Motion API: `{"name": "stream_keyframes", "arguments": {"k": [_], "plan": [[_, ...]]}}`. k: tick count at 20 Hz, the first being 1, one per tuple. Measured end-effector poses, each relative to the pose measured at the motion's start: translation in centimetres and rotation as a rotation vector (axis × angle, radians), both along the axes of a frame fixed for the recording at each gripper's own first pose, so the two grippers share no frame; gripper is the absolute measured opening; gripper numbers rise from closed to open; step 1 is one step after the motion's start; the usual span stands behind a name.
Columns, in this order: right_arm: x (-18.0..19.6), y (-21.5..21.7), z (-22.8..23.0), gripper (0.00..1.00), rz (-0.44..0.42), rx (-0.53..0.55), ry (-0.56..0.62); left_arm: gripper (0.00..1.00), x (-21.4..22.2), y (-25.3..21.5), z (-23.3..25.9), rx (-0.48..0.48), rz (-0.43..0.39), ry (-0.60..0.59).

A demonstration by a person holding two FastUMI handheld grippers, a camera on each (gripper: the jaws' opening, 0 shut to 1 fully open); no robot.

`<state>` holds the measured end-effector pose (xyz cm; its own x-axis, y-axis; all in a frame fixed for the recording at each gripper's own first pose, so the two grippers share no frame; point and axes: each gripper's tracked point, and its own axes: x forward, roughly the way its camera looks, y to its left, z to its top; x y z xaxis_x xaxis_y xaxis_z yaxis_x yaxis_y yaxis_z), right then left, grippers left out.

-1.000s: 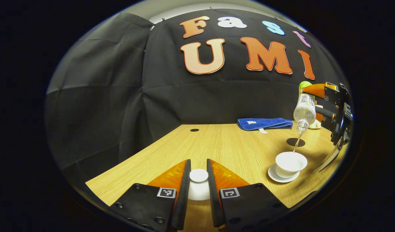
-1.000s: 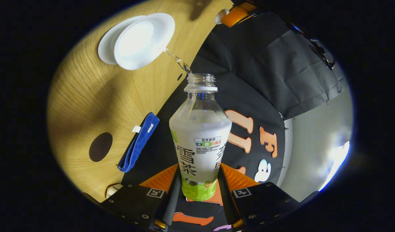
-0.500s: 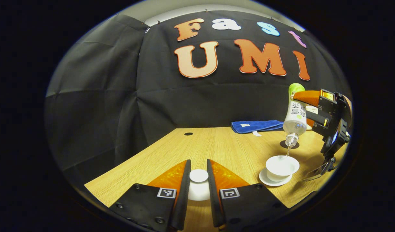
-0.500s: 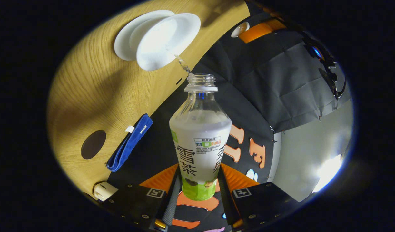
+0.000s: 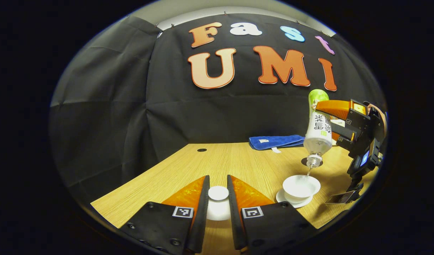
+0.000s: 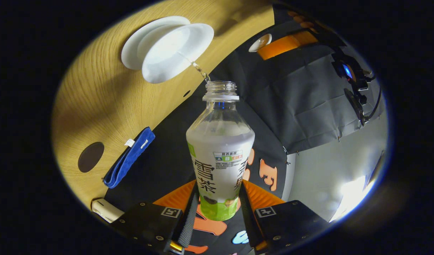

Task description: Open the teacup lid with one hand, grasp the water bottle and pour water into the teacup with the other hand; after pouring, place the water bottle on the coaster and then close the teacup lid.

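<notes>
Wooden table [image 5: 238, 163], light grain, backed by black cloth walls [image 5: 107, 113]; a pale wall [image 6: 326, 170] shows beyond the cloth in the right gripper view. Left gripper [image 5: 218, 198] clamped on the white teacup lid [image 5: 218, 193], held above the near table edge. Right gripper [image 6: 218, 203] clamped on the water bottle [image 6: 219, 156], neck tipped down over the teacup [image 5: 300, 186]; a thin stream of water [image 6: 199, 69] runs from the neck into the cup. Teacup stands on its saucer [image 5: 291, 203], uncovered. Dark round coaster [image 6: 90, 157] lies beyond; folded blue towel [image 5: 275, 141] rests at the table's far edge.
</notes>
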<state>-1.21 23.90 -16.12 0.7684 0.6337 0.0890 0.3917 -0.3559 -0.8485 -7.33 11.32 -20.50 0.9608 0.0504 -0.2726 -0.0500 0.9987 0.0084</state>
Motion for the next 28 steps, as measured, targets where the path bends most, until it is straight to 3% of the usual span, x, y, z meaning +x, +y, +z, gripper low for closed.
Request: {"name": "stream_keyframes", "arguments": {"k": [4, 12, 17, 28], "plan": [[0.1, -1.1, -1.7, 0.62, -0.055, 0.063, 0.117, 0.35, -0.1, -0.9, 0.7, 0.001, -0.016, -0.006], [0.4, -3.5, -5.6, 0.62, -0.215, 0.317, 0.417, 0.35, 0.7, -3.3, 1.7, 0.012, -0.055, -0.016], [-0.9, -4.9, -8.6, 0.63, -0.321, 0.560, 0.670, 0.36, 1.6, -5.7, 2.3, 0.011, -0.094, -0.022], [3.6, -8.2, -2.7, 0.62, -0.373, 1.182, 1.054, 0.35, 3.1, -15.0, 3.0, -0.073, -0.266, -0.026]]}}
